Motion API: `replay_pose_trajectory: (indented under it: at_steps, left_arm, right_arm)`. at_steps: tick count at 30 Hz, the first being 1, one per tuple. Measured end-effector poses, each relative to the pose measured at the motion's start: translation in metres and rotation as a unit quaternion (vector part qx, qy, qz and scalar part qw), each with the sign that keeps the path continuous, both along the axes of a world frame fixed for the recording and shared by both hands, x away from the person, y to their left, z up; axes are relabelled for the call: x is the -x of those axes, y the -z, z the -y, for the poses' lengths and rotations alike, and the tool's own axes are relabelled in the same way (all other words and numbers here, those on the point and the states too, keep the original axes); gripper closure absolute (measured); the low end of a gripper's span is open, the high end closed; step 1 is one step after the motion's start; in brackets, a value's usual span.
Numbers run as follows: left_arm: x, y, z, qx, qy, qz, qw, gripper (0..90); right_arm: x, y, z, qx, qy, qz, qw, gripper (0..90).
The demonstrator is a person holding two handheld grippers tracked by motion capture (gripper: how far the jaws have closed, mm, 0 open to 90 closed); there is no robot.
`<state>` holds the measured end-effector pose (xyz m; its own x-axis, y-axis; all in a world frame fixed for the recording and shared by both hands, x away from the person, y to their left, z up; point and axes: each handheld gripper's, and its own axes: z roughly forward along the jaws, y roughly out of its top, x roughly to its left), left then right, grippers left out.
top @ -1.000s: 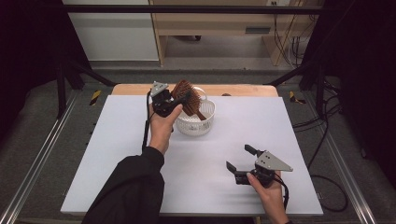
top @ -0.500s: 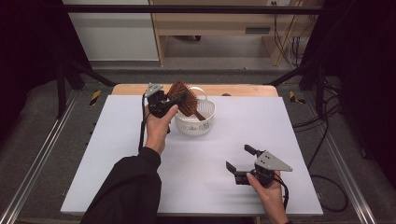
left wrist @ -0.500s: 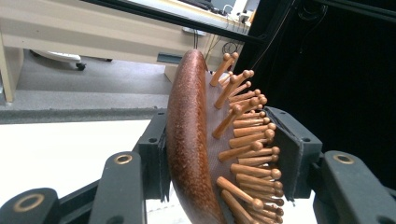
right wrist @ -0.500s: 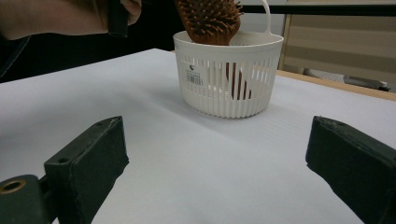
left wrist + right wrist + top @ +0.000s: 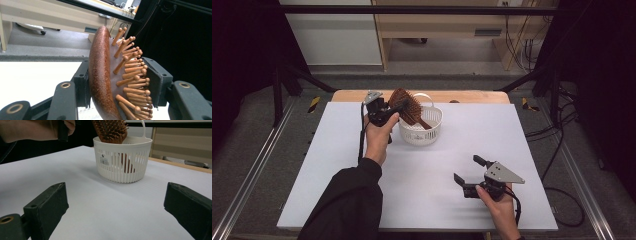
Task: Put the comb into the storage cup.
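Observation:
A brown wooden hairbrush [image 5: 409, 106] with peg bristles leans head-up out of a white slatted basket [image 5: 422, 134] at the back middle of the table, its handle down inside. My left gripper [image 5: 394, 106] is shut on the brush head. In the left gripper view one pad presses the brush's smooth back [image 5: 100, 75] and the other its bristles, with the left gripper [image 5: 117, 77] closed around it. My right gripper [image 5: 465, 168] rests low at the front right, open with nothing between its jaws. The right gripper view faces the basket [image 5: 122, 167] and the brush [image 5: 111, 130] from the right gripper [image 5: 117, 202].
The white table top [image 5: 492, 130] lies between basket and right gripper. A wooden strip [image 5: 472, 96] edges the table's far side. Metal rails [image 5: 257, 170] run along the left, and cables [image 5: 562, 150] trail on the floor at the right.
My left gripper has shifted slightly to the left with the brush head, which leans a little more out of the basket. The right gripper has stayed put.

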<state>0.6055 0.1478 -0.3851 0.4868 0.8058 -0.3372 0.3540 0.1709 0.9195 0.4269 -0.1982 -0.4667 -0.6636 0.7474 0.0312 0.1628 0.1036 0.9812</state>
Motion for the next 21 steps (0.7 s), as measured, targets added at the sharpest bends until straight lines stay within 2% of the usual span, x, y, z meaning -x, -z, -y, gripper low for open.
replay_pose_trajectory:
  at_steps: [21]
  left_arm:
    - [-0.0028, 0.0071, -0.0101, 0.009, -0.006, -0.013, 0.9999, 44.8]
  right_arm:
    - [-0.0001, 0.0004, -0.0006, 0.002, -0.003, -0.001, 1.0, 5.4]
